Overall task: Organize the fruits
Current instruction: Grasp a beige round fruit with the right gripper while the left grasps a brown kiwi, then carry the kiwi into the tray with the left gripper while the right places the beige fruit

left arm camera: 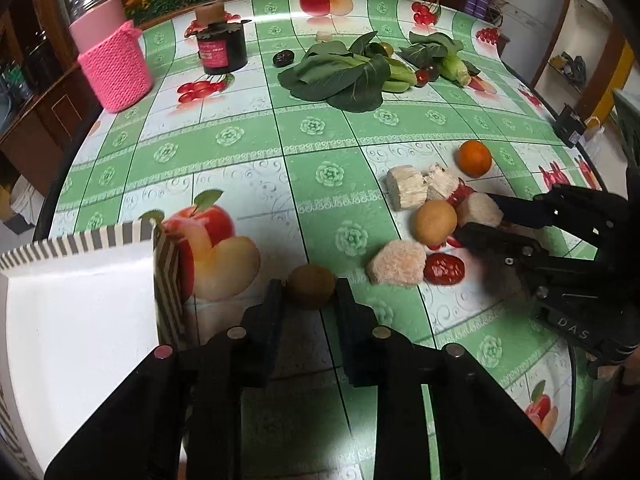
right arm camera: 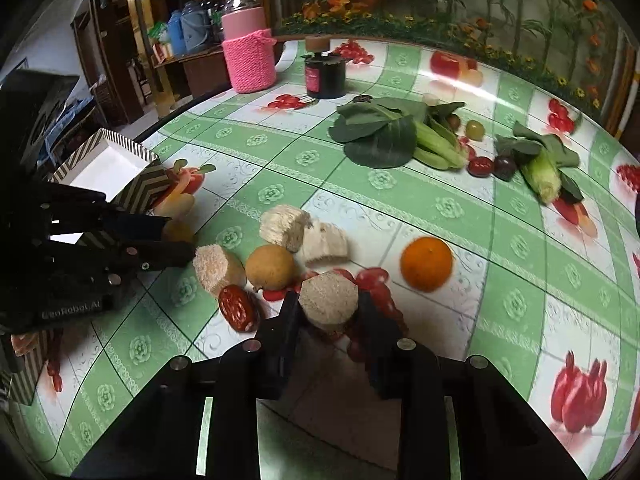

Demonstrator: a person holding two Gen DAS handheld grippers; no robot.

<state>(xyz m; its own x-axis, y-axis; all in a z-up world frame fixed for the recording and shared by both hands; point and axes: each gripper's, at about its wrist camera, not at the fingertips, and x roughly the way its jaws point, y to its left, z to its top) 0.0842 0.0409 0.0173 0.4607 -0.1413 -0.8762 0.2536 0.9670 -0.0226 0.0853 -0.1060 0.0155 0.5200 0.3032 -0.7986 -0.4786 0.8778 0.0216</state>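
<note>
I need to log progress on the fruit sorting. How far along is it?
Nothing looks sorted yet: the visible part of the striped box is empty. In hand: the left gripper is shut on a small brown fruit, the right gripper on a pale fibrous chunk. Left on the table: the orange, the tan round fruit, the red date and the other chunks.

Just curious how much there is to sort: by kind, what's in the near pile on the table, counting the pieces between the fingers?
pale fibrous chunks: 4
orange: 1
tan round fruit: 1
red date: 1
brown round fruit: 1
Total: 8
</note>
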